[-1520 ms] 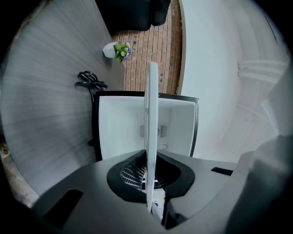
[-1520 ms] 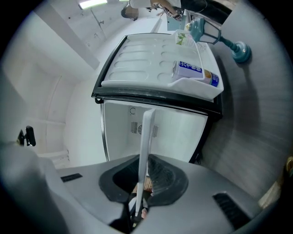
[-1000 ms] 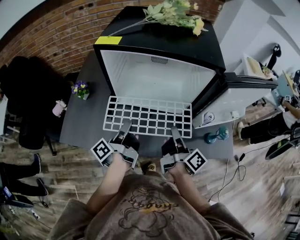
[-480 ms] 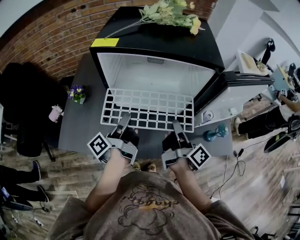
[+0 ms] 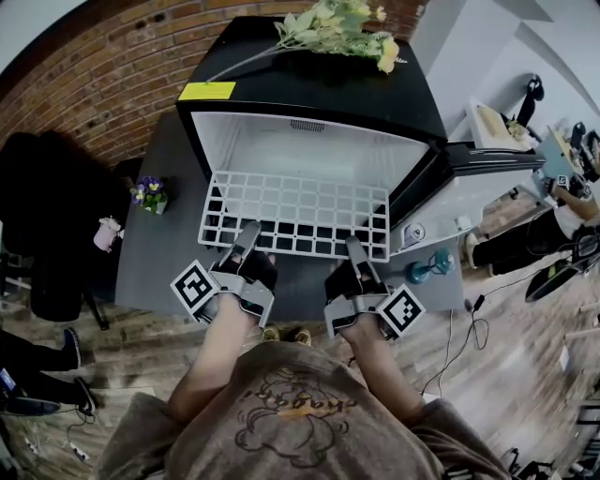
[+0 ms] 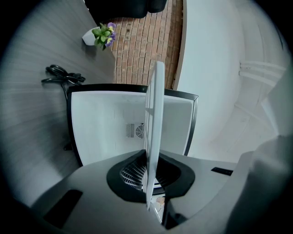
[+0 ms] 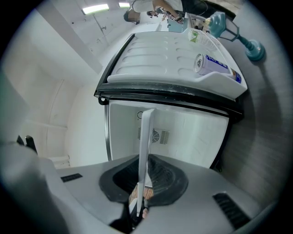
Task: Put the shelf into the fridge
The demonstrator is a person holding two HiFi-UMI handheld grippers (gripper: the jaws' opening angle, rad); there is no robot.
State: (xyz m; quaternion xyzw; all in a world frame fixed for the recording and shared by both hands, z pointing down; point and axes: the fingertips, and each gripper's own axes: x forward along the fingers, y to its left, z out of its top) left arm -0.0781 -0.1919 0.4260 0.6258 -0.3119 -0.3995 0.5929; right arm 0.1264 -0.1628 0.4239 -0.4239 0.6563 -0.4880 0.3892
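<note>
shelf: white wire grid point(image 5: 298, 211), held flat; far edge at the mouth of the fridge point(image 5: 309, 84), near edge toward the person; long axis across the fridge opening.
left gripper: point(image 5: 249, 234) clamped on the shelf's near edge, left of the fridge's centre line; grid seen edge-on point(image 6: 155, 114) between the closed ribbed pads in the left gripper view point(image 6: 151, 183).
right gripper: point(image 5: 354, 248) likewise clamped on the near edge, right of the fridge's centre line; thin white edge point(image 7: 145, 137) pinched in the jaws in the right gripper view point(image 7: 142, 183).
key relation: shelf straight ahead of both sets of jaws and aimed into the fridge cavity; grippers about level, neither clearly nearer the fridge.
fridge interior: white and bare, vent point(image 6: 135, 130) on the back wall; side ledges not made out.
fridge door: point(image 5: 469, 187) swung open at the fridge's right, a can point(image 7: 213, 64) in its rack; judged clear of the shelf's path.
surroundings: flowers point(image 5: 342, 26) and yellow note point(image 5: 207, 91) on the fridge top; small potted plant point(image 5: 150, 194) and cable point(image 6: 62, 75) left of the fridge; teal object point(image 5: 422, 270) right of it, below the door.
step judged: shelf at the mouth, not yet seated; straight forward push called for, both sides even.
risk judged: skewed entry, corner jamming on a fridge side wall.
</note>
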